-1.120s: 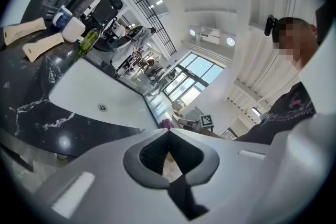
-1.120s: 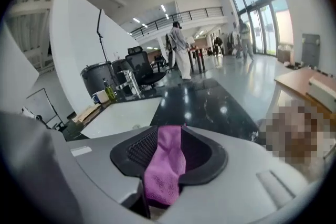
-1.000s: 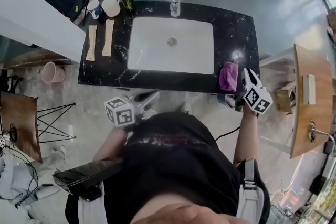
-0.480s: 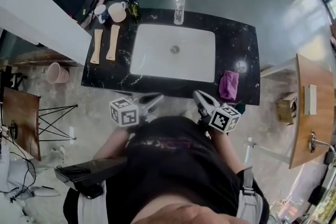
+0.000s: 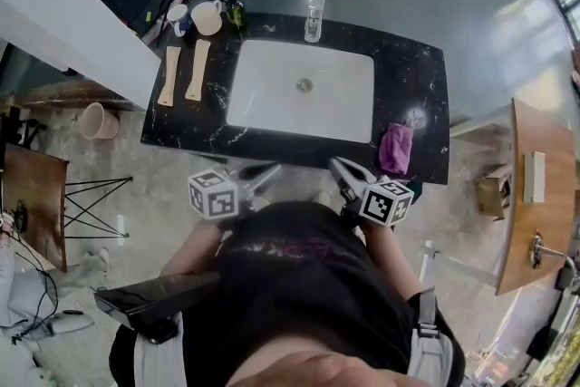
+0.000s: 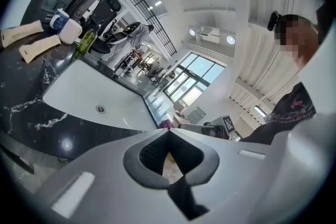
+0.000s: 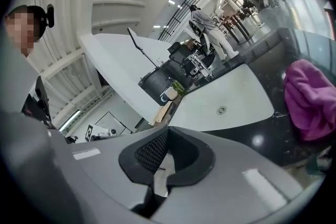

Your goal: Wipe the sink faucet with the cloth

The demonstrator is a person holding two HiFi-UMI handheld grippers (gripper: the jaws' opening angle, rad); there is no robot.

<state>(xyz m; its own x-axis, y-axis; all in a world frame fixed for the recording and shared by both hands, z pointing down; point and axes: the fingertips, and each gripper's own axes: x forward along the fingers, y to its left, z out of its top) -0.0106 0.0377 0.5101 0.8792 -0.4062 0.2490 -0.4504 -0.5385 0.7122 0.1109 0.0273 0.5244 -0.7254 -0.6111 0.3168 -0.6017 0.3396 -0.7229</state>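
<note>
A purple cloth [image 5: 395,148] lies crumpled on the black countertop [image 5: 417,86], right of the white sink [image 5: 272,95]. It also shows at the right in the right gripper view [image 7: 310,102]. At the sink's far rim stands a clear upright thing [image 5: 314,14]; I cannot tell whether it is the faucet. My left gripper [image 5: 272,169] and right gripper [image 5: 337,166] hover side by side at the counter's near edge, in front of my body. Both are shut with nothing between the jaws, as each gripper view shows [image 6: 168,131] [image 7: 168,131]. The right gripper is left of the cloth and apart from it.
Two wooden pieces [image 5: 181,72] lie left of the sink, with two mugs [image 5: 207,16] and a green bottle [image 5: 235,12] behind them. A pink bucket [image 5: 93,120] stands on the floor at the left. A wooden table [image 5: 535,186] stands to the right.
My right gripper has swung left from beside the cloth at the counter's right end to in front of my body. The cloth stayed where it lay. The left gripper has kept still.
</note>
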